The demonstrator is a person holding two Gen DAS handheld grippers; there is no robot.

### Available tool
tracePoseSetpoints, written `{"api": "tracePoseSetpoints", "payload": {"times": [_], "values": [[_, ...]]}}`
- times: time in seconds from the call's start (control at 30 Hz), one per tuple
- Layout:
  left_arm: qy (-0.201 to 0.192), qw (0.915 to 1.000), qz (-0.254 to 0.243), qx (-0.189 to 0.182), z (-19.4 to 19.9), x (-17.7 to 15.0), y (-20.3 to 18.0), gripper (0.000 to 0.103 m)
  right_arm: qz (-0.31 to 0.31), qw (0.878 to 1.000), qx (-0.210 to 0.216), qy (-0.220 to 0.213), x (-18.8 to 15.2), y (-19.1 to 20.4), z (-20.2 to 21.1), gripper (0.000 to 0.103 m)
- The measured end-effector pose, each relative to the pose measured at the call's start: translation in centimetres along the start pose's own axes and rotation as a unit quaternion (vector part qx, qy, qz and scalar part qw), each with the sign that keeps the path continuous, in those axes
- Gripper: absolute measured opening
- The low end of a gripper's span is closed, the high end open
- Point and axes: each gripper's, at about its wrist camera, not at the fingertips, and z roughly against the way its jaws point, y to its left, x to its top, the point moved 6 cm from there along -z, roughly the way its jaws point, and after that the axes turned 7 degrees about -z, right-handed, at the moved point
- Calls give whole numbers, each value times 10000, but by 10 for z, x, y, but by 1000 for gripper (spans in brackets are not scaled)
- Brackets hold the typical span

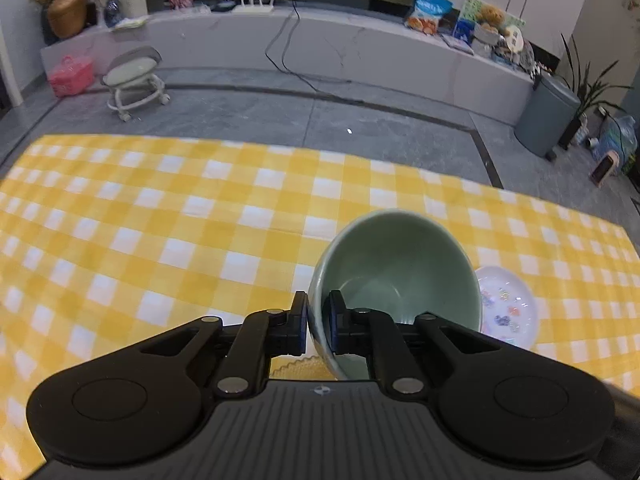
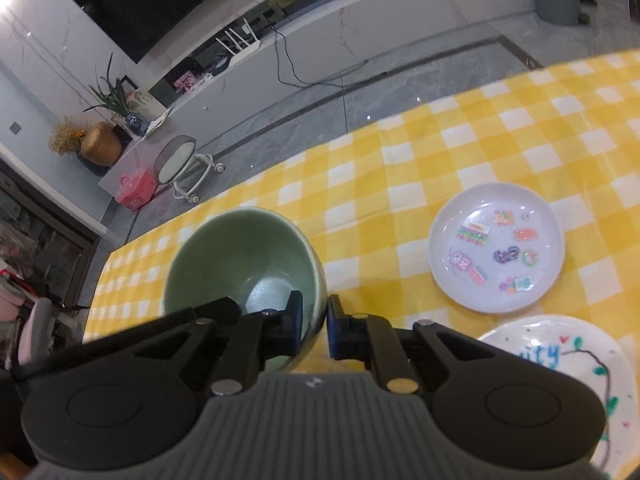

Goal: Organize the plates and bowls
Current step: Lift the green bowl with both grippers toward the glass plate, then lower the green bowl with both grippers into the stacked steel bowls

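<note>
In the left wrist view a pale green bowl [image 1: 400,264] hangs tilted above the yellow checked tablecloth [image 1: 160,220]. My left gripper [image 1: 318,304] is shut on its left rim, one pad inside and one outside. The right wrist view shows a green bowl [image 2: 224,256] as well, and my right gripper [image 2: 315,308] is shut on its right rim. A small white plate with coloured stickers [image 2: 480,204] lies on the cloth to the right, also visible past the bowl as the sticker plate [image 1: 516,292]. A white plate with painted leaves [image 2: 520,344] lies nearer, at the lower right.
The table's far edge [image 1: 280,144] drops to a grey floor. Beyond it stand a wheeled stool [image 1: 134,80], a pink box [image 1: 70,76], a long low counter [image 1: 320,40] and a grey bin [image 1: 544,116].
</note>
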Motion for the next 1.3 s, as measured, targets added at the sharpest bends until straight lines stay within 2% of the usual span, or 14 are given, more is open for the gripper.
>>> {"api": "tracePoseSetpoints", "payload": {"times": [0.13, 0.37, 0.5, 0.6, 0.73, 0.93, 1.17, 1.3], "values": [[-14, 9998, -133, 115, 28, -1, -6, 11, -210, 9997, 135, -85, -4, 2, 29, 9], [-25, 9989, -324, 324, 92, -20, -8, 12, -42, 9995, 327, 1, -29, 20, 92, 10], [-20, 9979, -496, 420, 130, -47, -11, 12, 70, 9989, 416, 190, -57, 26, 130, 10], [48, 9983, -398, 434, 154, -78, -11, 12, 239, 9986, 418, 238, -89, 26, 162, 10], [-82, 9983, -275, 514, 186, -110, -8, 12, 486, 9971, 518, 258, -127, 27, 196, 11], [-91, 9988, 3, 486, 206, -138, 0, 13, 374, 9972, 579, 288, -160, 20, 222, 10], [-56, 9992, 260, 297, 212, -166, 7, 14, 485, 9978, 407, 216, -176, 19, 234, 10], [-153, 9990, 254, 330, 215, -175, 11, 14, 618, 9969, 402, 286, -181, 22, 233, 10]]}}
